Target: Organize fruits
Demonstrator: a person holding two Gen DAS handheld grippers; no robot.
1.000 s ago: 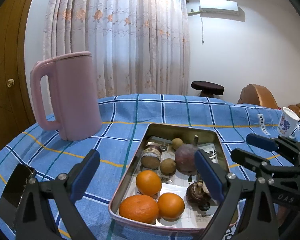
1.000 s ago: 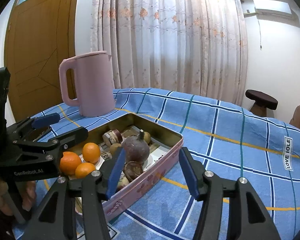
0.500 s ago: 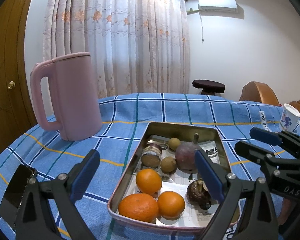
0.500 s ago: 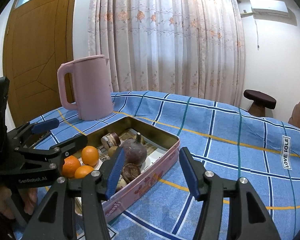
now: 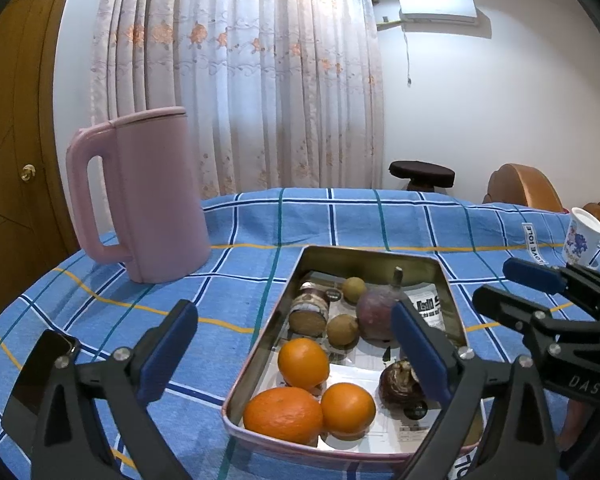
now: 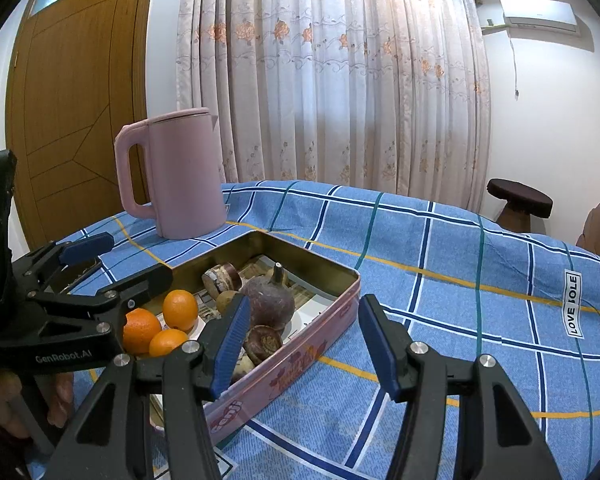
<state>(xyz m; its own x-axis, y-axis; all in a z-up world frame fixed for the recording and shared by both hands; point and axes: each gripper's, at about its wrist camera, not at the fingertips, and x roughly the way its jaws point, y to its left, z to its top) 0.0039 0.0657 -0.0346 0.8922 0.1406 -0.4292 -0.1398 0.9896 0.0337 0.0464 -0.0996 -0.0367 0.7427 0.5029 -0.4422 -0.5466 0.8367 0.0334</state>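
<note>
Little differs from before: both grippers hang where they were, only the view tilted slightly. Left gripper point(image 5: 296, 344) fingers apart, empty; right gripper point(image 6: 304, 338) fingers apart, empty. Tin point(image 5: 374, 258) on tabletop point(image 5: 240, 280) holds three oranges point(image 5: 303, 363), one jar point(image 5: 309, 312). One pink kettle point(image 5: 148, 196).

Two handheld grippers tilt slightly downward, side by side over the table's near edge. The left gripper point(image 5: 296, 344) has its blue-padded jaws spread wide, gripping nothing. The right gripper point(image 6: 304, 336) is also parted and empty. A hand point(image 6: 4, 404) grips the left gripper's handle.
</note>
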